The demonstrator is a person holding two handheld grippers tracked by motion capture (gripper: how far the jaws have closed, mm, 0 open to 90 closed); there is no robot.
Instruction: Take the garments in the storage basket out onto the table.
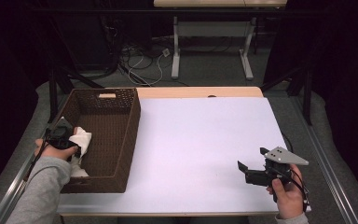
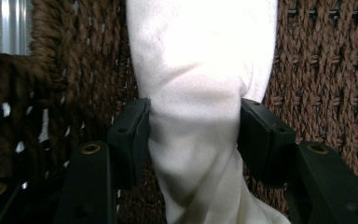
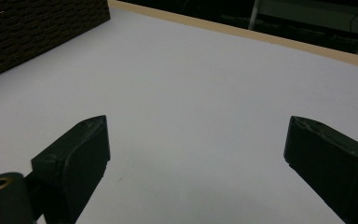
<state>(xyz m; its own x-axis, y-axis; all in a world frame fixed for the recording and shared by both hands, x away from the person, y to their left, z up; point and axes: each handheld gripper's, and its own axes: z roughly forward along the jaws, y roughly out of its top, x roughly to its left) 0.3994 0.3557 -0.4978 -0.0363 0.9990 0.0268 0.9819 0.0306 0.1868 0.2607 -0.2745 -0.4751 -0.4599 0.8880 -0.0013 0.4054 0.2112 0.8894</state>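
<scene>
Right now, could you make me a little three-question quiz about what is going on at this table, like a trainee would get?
1. True or false: the left gripper is clamped on the white cloth.
2. Where is that cloth? A) inside the brown woven basket B) flat on the white table C) on the floor
3. How do the jaws of the right gripper stand, and what is between them?

Key
1. True
2. A
3. Wide open, holding nothing, over bare table.

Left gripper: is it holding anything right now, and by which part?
Yes. The left gripper is shut on the white cloth, jaws pinching a bunched middle section, over the brown wicker basket. The right gripper is open, holding nothing.
</scene>
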